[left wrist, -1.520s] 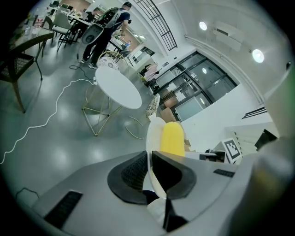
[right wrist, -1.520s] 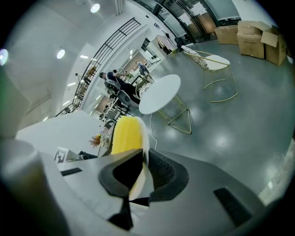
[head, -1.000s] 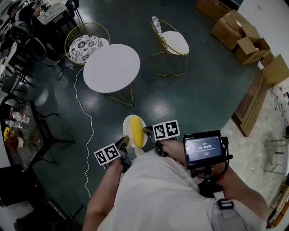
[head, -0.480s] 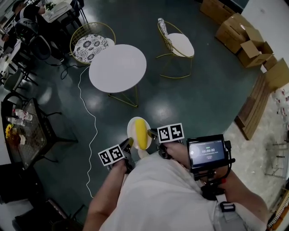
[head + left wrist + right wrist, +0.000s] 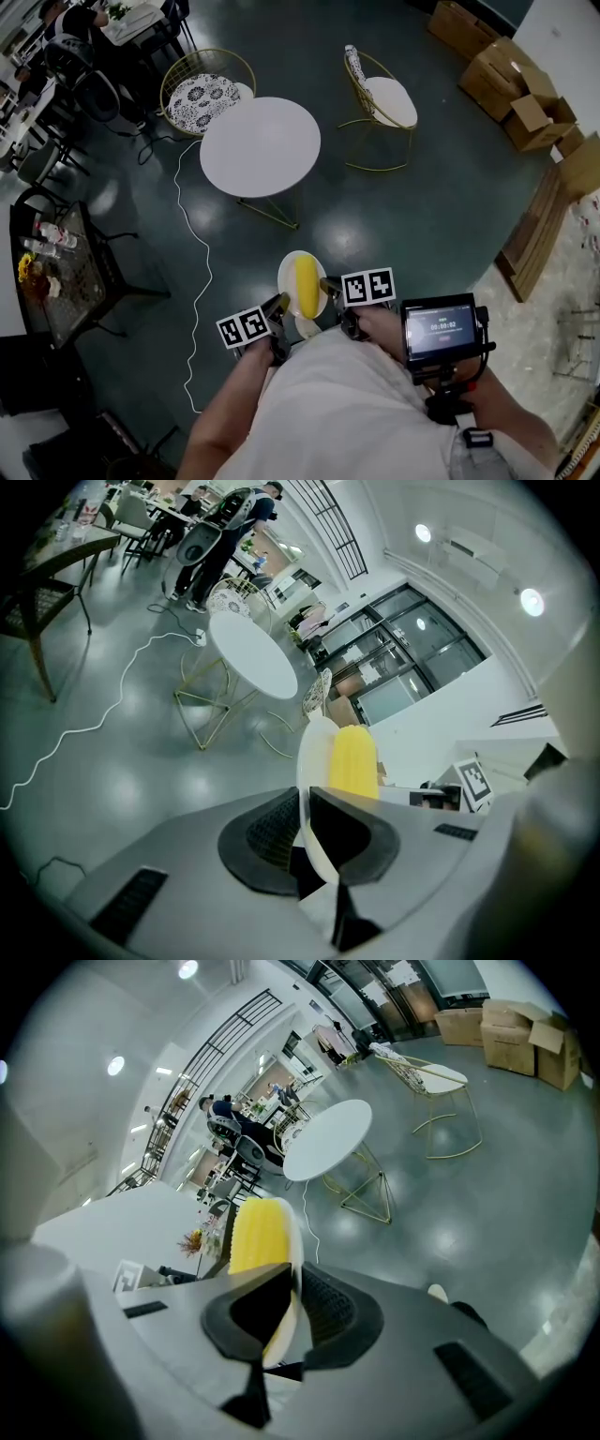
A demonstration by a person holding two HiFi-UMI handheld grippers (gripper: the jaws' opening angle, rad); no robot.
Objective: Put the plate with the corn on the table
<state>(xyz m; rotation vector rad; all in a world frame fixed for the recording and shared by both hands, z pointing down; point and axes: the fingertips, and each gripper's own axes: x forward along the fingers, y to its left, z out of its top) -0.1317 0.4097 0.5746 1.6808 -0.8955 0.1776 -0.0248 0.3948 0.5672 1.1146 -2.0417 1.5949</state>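
Note:
A white plate (image 5: 287,278) with a yellow corn cob (image 5: 306,287) on it hangs in the air in front of the person, over the dark floor. My left gripper (image 5: 280,307) is shut on the plate's left rim (image 5: 309,761). My right gripper (image 5: 330,287) is shut on its right rim (image 5: 294,1241). The corn (image 5: 353,761) (image 5: 255,1235) lies along the plate between the two grippers. The round white table (image 5: 260,147) (image 5: 251,656) (image 5: 328,1138) stands ahead, bare, some way beyond the plate.
Two gold wire chairs (image 5: 199,96) (image 5: 384,105) stand behind the table. A white cable (image 5: 198,272) snakes over the floor at left. A dark table with bottles (image 5: 56,272) is far left. Cardboard boxes (image 5: 521,84) sit at the back right. People sit at the top left.
The plate, corn and both grippers have drifted forward with the person; the round table and chairs now sit lower and nearer in the head view. Both grips are unchanged.

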